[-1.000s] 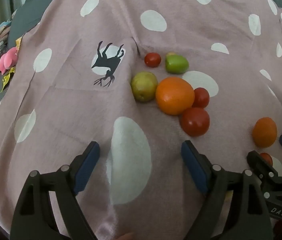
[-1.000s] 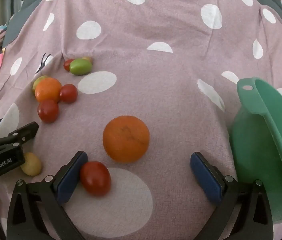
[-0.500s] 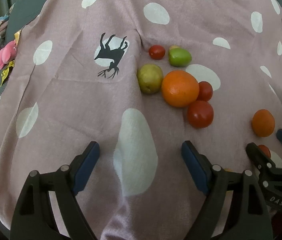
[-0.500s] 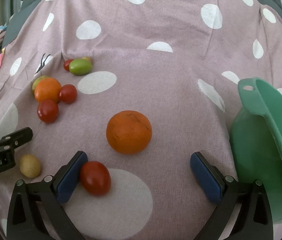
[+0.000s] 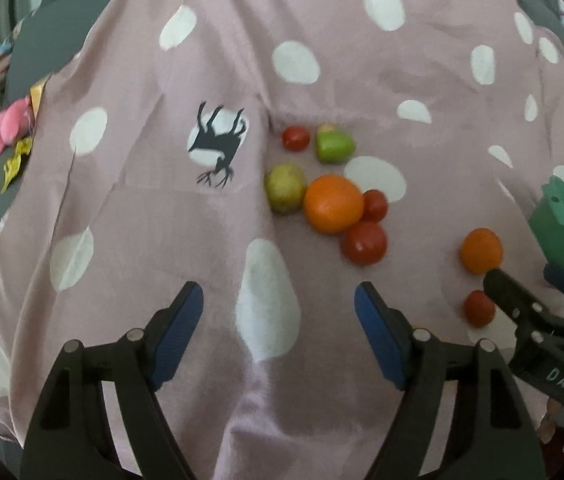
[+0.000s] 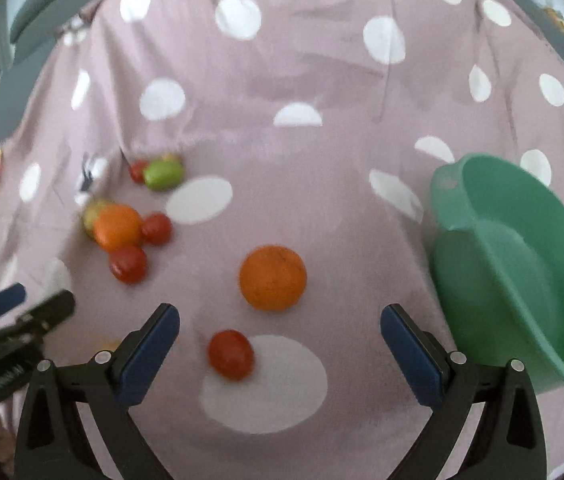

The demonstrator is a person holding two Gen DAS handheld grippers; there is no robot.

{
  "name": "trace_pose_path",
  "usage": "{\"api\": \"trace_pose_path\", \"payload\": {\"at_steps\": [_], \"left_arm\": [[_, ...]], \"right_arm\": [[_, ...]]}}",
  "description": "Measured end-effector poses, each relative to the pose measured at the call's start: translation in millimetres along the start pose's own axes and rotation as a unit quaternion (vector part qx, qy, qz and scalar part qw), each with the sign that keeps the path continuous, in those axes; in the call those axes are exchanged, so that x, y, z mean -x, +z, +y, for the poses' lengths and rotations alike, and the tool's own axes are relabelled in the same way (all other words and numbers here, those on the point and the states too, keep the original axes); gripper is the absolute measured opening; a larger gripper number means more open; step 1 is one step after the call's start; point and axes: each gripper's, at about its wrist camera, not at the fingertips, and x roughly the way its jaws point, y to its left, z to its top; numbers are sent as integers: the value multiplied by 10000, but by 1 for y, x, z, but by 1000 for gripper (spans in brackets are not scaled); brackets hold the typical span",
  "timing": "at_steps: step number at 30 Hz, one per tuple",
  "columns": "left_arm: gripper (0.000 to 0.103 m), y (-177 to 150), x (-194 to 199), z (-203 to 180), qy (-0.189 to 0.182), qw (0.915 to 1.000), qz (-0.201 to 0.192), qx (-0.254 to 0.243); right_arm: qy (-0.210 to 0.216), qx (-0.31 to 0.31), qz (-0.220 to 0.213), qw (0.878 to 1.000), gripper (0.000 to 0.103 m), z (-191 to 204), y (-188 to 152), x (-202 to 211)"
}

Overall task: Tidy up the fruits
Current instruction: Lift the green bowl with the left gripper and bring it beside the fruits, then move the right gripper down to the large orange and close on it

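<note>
Both the right gripper (image 6: pixel 280 344) and left gripper (image 5: pixel 278 330) gape empty; the orange (image 6: pixel 273 277) sits mid-cloth (image 6: pixel 301 80), beside the green bowl (image 6: pixel 521 264), likely firm and rollable, best pinched across its middle

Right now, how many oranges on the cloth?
2. The larger orange sits in the cluster, touching the yellow-green fruit and two tomatoes. The lone orange lies ahead of the open right gripper, near the green basin. None visibly hidden.

Soft, even, dim daylight; right view motion-blurred; fisheye bending and dark corners.
</note>
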Motion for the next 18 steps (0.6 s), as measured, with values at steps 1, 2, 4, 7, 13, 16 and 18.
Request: {"api": "trace_pose_path", "payload": {"at_steps": [1, 2, 4, 7, 13, 16, 18], "left_arm": [[77, 1, 0, -3, -16, 10000, -13, -42], [77, 1, 3, -4, -59, 10000, -31, -65], [77, 4, 3, -4, -113, 9999, -34, -12], [75, 5, 4, -2, -272, 9995, -34, 153], [71, 8, 9, -1, -411, 9988, -66, 264], [68, 8, 9, -1, -436, 9986, -41, 297], [65, 8, 9, 0, -433, 9986, -29, 303]], "right_arm": [[10, -50, -29, 10000, 101, 0, 1, 3], [-11, -139, -81, 9999, 101, -1, 2, 6], [-123, -413, -159, 9989, 97, -5, 6, 7], [-160, -760, -192, 9968, 87, -12, 8, 7], [-232, -683, -227, 9971, 86, -13, 5, 11], [-135, -769, -181, 9968, 83, -14, 4, 11], [-111, -779, -162, 9968, 82, -13, 2, 12]]}}
